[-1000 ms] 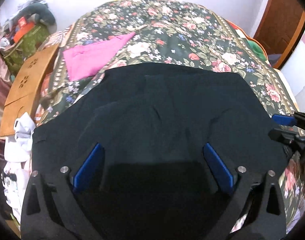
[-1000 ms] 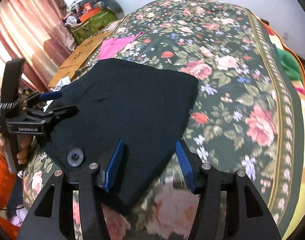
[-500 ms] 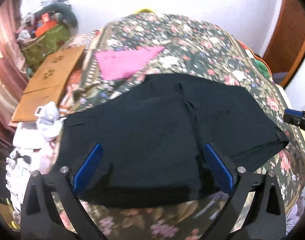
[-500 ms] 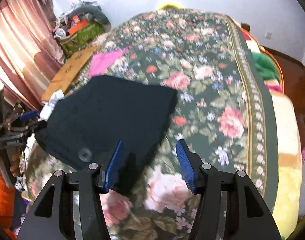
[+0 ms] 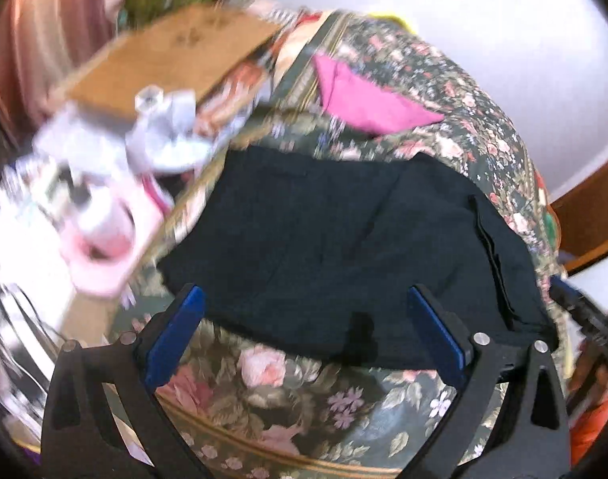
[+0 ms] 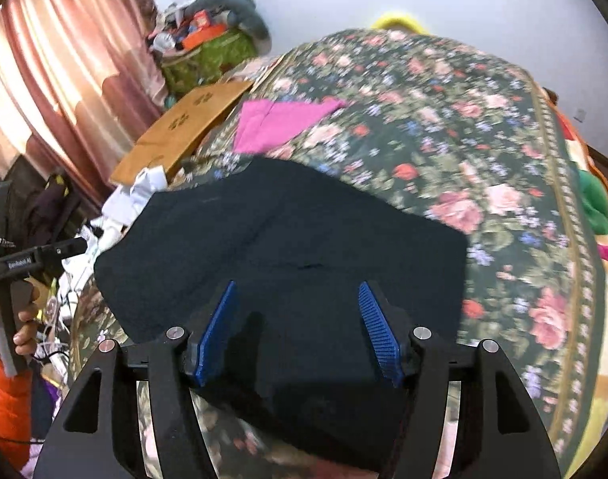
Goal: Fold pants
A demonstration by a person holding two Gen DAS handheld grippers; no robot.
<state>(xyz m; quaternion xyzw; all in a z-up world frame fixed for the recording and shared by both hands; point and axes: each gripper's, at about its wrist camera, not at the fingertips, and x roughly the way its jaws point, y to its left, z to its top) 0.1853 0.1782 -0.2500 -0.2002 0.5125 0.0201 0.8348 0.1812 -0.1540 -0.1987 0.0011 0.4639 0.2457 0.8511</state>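
The black pants [image 5: 344,239] lie folded into a flat block on the floral bedspread [image 5: 288,395]. My left gripper [image 5: 304,299] hovers open and wide over their near edge, nothing between its blue pads. In the right wrist view the pants [image 6: 284,239] fill the middle. My right gripper [image 6: 296,299] is above their near part with its jaws opening; the cloth lies beneath the pads and is not pinched. The left gripper [image 6: 36,255] shows at the far left of that view, held by a hand in an orange sleeve.
A pink cloth [image 6: 280,119] lies on the bed beyond the pants. A wooden board [image 6: 184,127], white clutter [image 5: 164,131] and cables sit off the bed's left side, with a curtain [image 6: 64,60] behind. A green cloth [image 6: 591,195] lies at the bed's right edge.
The left gripper drew back off the pants toward the bed's near left corner and rolled. The right gripper shifted left from the pants' right corner over their near edge, and its jaws widened.
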